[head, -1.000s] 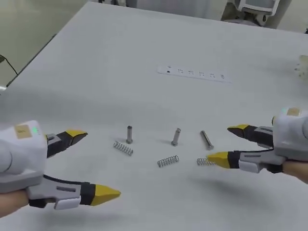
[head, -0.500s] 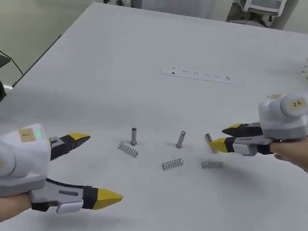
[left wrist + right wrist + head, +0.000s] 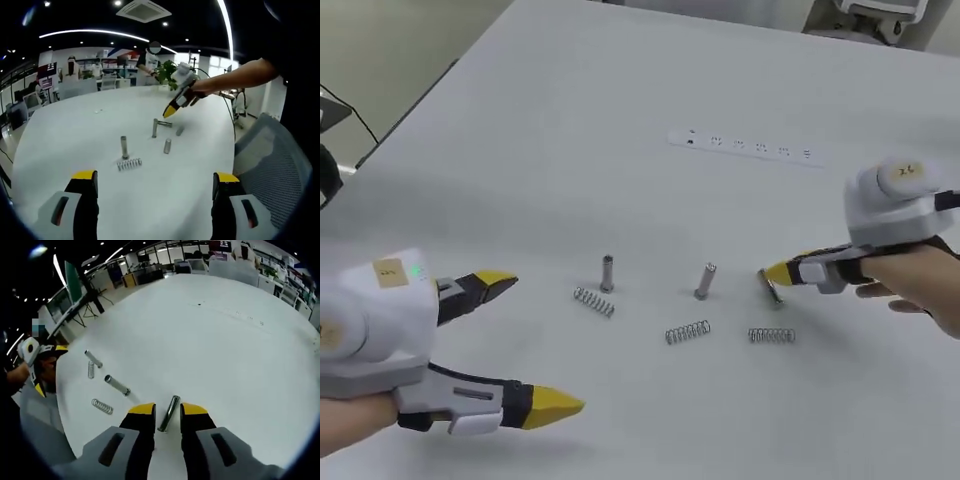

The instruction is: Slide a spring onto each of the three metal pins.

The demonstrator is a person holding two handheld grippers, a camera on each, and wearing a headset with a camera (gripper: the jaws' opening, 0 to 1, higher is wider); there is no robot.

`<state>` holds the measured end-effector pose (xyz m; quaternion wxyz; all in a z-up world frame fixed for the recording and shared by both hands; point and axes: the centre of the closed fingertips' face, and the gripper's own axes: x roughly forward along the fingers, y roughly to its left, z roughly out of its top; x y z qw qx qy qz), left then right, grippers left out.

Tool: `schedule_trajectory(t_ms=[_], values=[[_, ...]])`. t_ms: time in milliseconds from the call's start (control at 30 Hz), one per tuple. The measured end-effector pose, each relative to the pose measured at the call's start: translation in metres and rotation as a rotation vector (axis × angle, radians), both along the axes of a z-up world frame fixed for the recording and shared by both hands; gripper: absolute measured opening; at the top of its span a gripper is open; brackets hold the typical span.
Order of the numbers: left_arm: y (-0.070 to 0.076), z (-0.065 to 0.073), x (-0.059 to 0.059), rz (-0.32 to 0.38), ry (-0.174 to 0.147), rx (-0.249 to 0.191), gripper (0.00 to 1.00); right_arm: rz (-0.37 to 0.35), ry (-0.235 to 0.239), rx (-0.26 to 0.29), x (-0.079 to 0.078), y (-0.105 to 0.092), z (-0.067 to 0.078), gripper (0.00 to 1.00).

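The white tabletop [image 3: 620, 120] carries all parts.

The left claw [image 3: 535, 342] hangs above the near left area of the tabletop. Its jaws stand wide apart and grip nothing. In the left gripper view, the left claw [image 3: 155, 177] faces the row of parts from well back.

The right claw [image 3: 775, 272] is lowered to the tabletop on the right. In the right gripper view, the right claw [image 3: 168, 409] has its jaws a narrow gap apart. One jaw is on each side of the right pin [image 3: 167, 419]. A strip of tabletop shows between each jaw and the pin, so no clamping is visible.

A white power strip [image 3: 745, 150] lies flat on the far side, well apart from the parts.

Three metal pins form a row:
- The left pin [image 3: 607, 272] stands upright.
- The middle pin [image 3: 705, 281] stands slightly tilted.
- The right pin [image 3: 772, 289] lies flat at the right claw's yellow tips.

Three springs lie flat, nearer the person than the pins:
- The left spring [image 3: 593, 301] lies just beside the foot of the left pin.
- The middle spring [image 3: 687, 332] lies near the middle pin.
- The right spring [image 3: 771, 335] lies near the right pin.

No spring is on a pin.
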<state>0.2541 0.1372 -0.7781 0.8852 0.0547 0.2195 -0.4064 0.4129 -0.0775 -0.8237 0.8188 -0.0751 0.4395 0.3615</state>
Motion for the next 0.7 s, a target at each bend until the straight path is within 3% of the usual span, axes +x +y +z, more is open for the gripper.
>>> schedule_trajectory(t_ms=[300, 533, 700], values=[[0.000, -0.003, -0.001, 0.003, 0.007, -0.003, 0.92, -0.028, 0.051, -0.062, 0.002, 0.002, -0.017, 0.14], [0.004, -0.004, -0.001, 0.013, 0.011, -0.005, 0.92, -0.068, 0.069, -0.066, 0.010, 0.004, -0.020, 0.09], [0.005, -0.005, -0.002, 0.013, 0.014, -0.006, 0.92, -0.069, 0.072, -0.097, 0.010, 0.005, -0.022, 0.07]])
